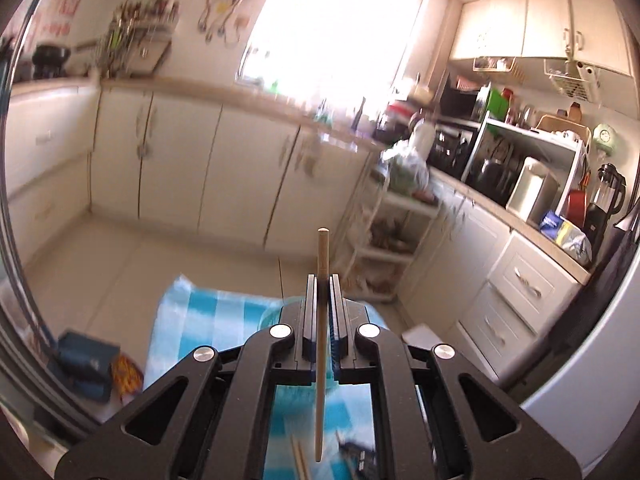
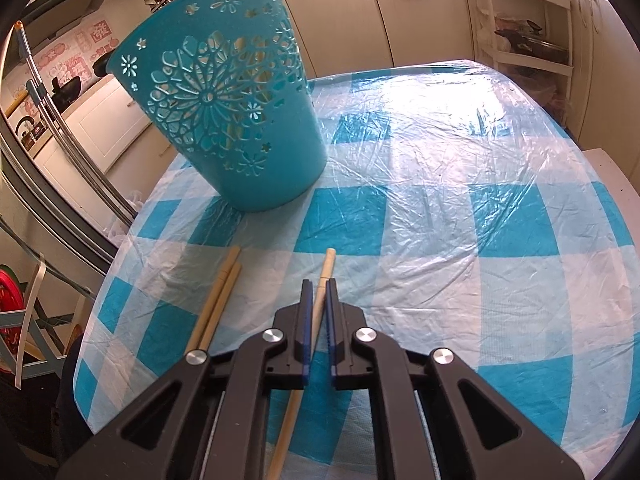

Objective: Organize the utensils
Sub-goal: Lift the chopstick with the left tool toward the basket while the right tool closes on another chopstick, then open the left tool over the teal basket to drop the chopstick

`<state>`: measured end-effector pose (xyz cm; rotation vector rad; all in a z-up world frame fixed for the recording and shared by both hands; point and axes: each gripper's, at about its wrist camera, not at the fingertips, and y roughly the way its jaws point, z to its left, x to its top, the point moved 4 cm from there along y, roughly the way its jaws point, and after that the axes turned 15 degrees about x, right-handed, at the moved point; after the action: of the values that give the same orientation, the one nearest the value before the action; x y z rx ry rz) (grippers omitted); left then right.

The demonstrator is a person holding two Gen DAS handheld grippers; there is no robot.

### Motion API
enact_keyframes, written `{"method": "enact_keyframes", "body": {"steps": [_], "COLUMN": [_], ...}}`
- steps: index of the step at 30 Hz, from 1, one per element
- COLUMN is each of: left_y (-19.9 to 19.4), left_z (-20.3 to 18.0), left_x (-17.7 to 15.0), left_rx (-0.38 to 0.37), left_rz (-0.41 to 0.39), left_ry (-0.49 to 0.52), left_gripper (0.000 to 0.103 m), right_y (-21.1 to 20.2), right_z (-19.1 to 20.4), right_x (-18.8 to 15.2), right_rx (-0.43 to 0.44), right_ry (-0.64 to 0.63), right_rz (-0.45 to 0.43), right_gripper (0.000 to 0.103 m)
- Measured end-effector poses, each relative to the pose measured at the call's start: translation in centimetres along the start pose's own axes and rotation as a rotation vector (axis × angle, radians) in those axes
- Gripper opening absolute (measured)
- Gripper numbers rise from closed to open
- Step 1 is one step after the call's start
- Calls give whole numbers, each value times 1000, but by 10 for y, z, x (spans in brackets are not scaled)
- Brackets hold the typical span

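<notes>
One chopstick point(image 1: 321, 320) is clamped in the left tongs point(image 1: 322, 280), another chopstick point(image 2: 320, 304) in the right tongs point(image 2: 319, 284); each is best lowered upright into the far-left teal basket point(image 2: 224, 120)

Cream cabinets point(image 1: 168, 152) run under a bright window point(image 1: 332, 20); a microwave point(image 1: 520, 168) and a blender point(image 1: 608, 196) stand on the counter beside a white rack point(image 1: 384, 232); a blue-and-white checked cloth point(image 2: 440, 200) covers the table.

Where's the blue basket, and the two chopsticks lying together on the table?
Blue basket point(image 2: 224, 120), right wrist view, on its patterned side wall.
Two chopsticks point(image 2: 218, 300), right wrist view, midway along the pair.
</notes>
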<state>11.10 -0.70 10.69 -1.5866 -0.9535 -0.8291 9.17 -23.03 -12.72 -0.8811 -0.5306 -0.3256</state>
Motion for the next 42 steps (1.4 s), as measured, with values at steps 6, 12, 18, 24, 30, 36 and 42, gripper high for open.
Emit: {"method": "enact_keyframes", "body": {"steps": [6, 12, 18, 24, 30, 36, 42], "left_y": [14, 58, 113, 137, 126, 90, 64], "left_z": [-31, -48, -48, -37, -31, -13, 19], "left_x": [32, 26, -18, -59, -72, -82, -95], "left_rx": [67, 153, 216, 246, 275, 325, 360], "left_rz": [-136, -164, -49, 67, 82, 37, 47], "left_ry": [-3, 34, 101, 144, 167, 168, 119], "left_gripper": [5, 6, 6, 6, 31, 62, 74], "right_y": [0, 0, -1, -1, -1, 0, -1], "right_z": [0, 0, -1, -1, -1, 1, 4], "right_x": [-1, -1, -1, -1, -1, -1, -2], "right_rx": [-2, -1, 5, 5, 5, 22, 2], "right_ry": [-2, -1, 2, 2, 2, -4, -22], "right_rz": [-4, -5, -5, -5, -5, -3, 1], "right_gripper": [7, 7, 7, 7, 7, 14, 15]}}
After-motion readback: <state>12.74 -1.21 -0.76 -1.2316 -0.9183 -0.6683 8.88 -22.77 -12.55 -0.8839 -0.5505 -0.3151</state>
